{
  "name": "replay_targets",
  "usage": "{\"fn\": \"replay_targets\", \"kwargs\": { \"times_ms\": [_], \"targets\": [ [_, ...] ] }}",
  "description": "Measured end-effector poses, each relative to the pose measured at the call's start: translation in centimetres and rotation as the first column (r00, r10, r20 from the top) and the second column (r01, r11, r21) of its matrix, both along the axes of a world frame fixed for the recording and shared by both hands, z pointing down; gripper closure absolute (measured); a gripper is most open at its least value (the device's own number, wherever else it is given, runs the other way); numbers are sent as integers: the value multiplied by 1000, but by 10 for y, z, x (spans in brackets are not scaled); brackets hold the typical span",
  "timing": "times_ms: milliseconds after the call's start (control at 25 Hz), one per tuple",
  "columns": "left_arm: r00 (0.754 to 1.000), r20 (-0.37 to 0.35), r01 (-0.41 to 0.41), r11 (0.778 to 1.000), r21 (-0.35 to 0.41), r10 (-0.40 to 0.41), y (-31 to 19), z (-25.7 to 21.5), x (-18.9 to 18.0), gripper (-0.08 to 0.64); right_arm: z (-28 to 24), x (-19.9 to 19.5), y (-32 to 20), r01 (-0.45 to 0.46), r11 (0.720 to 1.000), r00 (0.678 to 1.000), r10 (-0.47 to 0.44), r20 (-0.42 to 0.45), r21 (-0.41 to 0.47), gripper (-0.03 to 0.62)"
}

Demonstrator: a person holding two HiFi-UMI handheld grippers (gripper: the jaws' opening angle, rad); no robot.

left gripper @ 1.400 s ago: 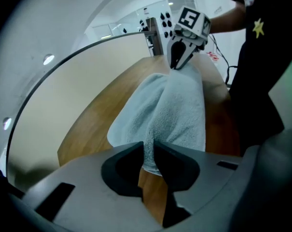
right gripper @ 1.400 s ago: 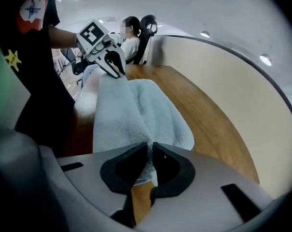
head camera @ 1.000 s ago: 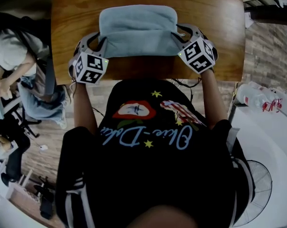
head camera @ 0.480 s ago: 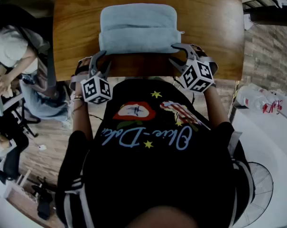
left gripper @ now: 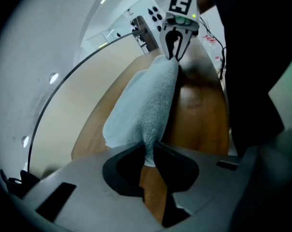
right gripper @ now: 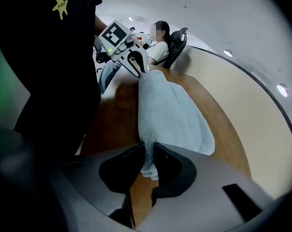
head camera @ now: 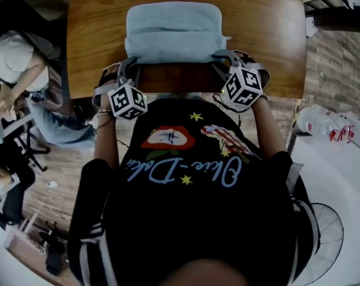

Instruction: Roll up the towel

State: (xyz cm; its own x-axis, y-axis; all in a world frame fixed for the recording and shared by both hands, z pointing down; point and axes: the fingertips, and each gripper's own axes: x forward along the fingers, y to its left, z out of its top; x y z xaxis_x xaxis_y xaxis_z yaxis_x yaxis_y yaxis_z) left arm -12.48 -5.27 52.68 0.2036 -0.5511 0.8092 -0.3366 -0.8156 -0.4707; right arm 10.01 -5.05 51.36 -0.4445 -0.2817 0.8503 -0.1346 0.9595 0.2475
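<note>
Towel (head camera: 172,28), near corners in left gripper (left gripper: 149,151) and right gripper (right gripper: 148,151) (jaws just closing)

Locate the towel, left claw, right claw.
towel (head camera: 174,21), head view, far half.
left claw (left gripper: 149,147), left gripper view, between tips just closed on towel.
right claw (right gripper: 148,147), right gripper view, between tips just closed on towel.

The near corners of the towel (head camera: 174,31) are hidden inside the jaws of the left gripper (head camera: 130,64) and right gripper (head camera: 223,60), which have just closed on them. In the head view the wearer's shirt (head camera: 191,207) blocks much of the floor (head camera: 60,177), a seated person (head camera: 13,58) is cut off at the left edge, and labels on the bottles (head camera: 322,124) are too small to read.
</note>
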Motion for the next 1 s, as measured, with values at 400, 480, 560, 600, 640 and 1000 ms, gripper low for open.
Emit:
{"fn": "replay_targets", "kwargs": {
  "times_ms": [400, 480, 560, 600, 640, 1000],
  "targets": [
    [990, -135, 4, 985, -174, -28, 37, -28, -3, 508, -33, 2, 39, -28, 968, 979, 77, 189, -248, 547],
    [984, -169, 13, 978, -210, -49, 43, -35, -4, 510, -40, 2, 43, -30, 959, 970, 96, 225, -280, 546],
    [977, -202, 24, 973, -230, -72, 45, -41, -5, 511, -45, 3, 42, -39, 956, 962, 115, 248, -292, 547],
    [973, -214, 31, 972, -232, -82, 45, -44, -5, 511, -47, 4, 39, -48, 956, 959, 125, 255, -290, 547],
    [972, -220, 36, 972, -231, -88, 43, -47, -5, 511, -49, 4, 35, -57, 957, 956, 135, 261, -285, 549],
    [965, -232, 84, 980, -179, -125, -7, -60, -9, 511, -68, 4, -25, -126, 971, 942, 181, 281, -204, 552]
  ]
}}
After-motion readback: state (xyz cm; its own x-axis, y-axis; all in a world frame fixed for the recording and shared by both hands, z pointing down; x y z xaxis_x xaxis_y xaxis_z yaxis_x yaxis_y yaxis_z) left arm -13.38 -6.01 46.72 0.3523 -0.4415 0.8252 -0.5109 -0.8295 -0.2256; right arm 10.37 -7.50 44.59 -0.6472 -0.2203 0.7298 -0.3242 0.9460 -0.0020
